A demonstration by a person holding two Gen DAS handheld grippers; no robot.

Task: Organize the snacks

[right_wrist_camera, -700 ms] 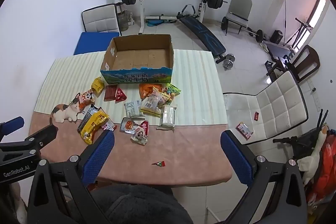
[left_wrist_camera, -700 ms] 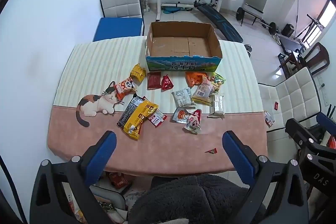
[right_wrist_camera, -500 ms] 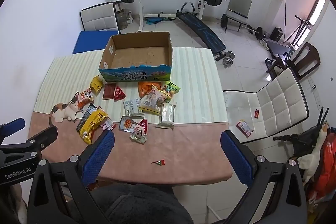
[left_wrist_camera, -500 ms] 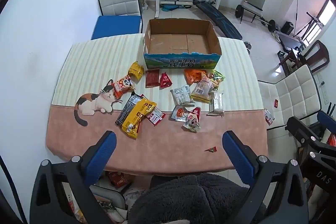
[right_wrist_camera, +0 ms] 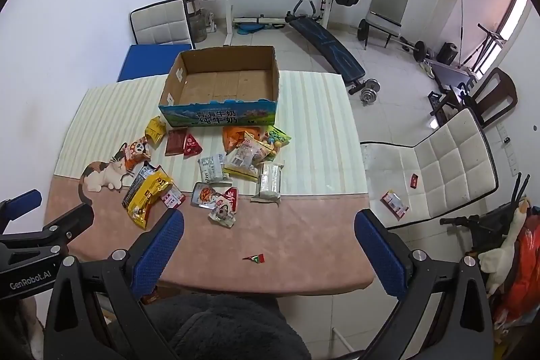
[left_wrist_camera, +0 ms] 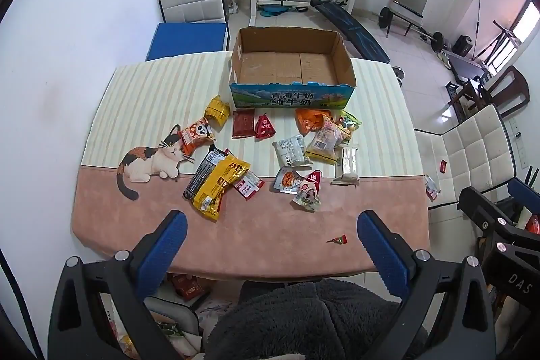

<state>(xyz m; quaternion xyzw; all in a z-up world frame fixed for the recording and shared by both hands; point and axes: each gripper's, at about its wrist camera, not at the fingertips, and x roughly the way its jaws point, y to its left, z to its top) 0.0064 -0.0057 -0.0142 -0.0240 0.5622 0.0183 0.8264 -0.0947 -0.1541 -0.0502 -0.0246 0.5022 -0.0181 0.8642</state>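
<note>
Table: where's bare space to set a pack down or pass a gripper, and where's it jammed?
Free: the pink strip along the near table edge, bare except for a small red scrap; the striped corners left and right of the box; the box floor itself. Crowded: the middle band between box and pink strip, with the yellow bag and the overlapping pile.

Left gripper [left_wrist_camera: 270, 238] and right gripper [right_wrist_camera: 268, 238], jaws wide apart.
</note>
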